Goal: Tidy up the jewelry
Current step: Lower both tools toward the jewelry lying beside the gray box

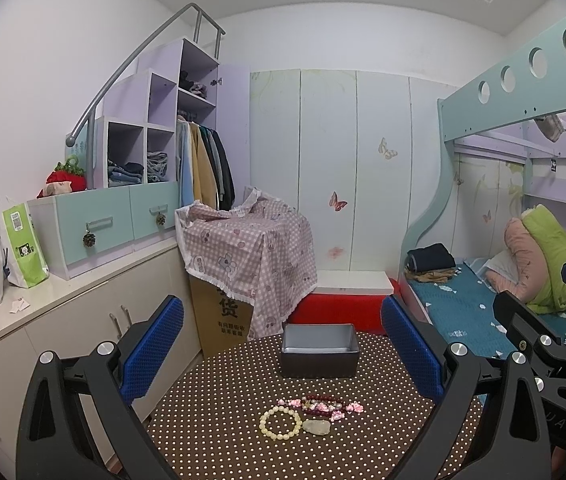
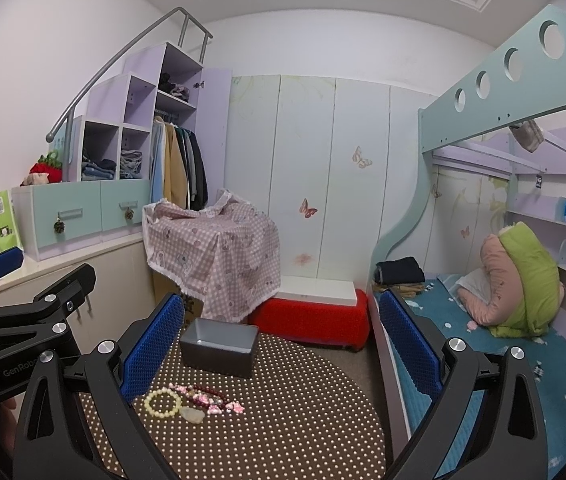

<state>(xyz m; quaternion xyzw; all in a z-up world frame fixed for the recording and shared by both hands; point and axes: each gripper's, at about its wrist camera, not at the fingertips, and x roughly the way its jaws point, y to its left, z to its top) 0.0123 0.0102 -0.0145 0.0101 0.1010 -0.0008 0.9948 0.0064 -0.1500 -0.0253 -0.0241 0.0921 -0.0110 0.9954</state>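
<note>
Brown cloth with white dots covers the round bench [image 1: 243,448], and all the jewelry lies on it in one small group. From my left gripper [image 1: 283,356] the cream bead bracelet [image 1: 280,421] is at 6 o'clock, low between the fingers. The pale stone pendant [image 1: 315,427] is just beside it at 3 o'clock, and the dark red bead strand [image 1: 323,404] with the pink pieces [image 1: 353,407] lies behind them. The grey box [image 1: 319,350] stands open and looks empty at 12 o'clock, apart from the group.

Both jaws stand wide open and hold nothing. My right gripper [image 2: 282,350] sees the jewelry at its 7 o'clock, near its left finger.

I judge that nothing is in the box yet, so the first pick is the step now. I would go down with the left gripper on the cream bracelet, because it lies free at the edge. I would close on one side of the ring only, so the pendant is not dragged. The red strand looks tangled with the pink pieces, so I would lift it slowly.

On the left gripper's body I read "GenRobo", cut off. The yellow carton [image 1: 227,316] carries a big "货" and smaller characters that I cannot read.
</note>
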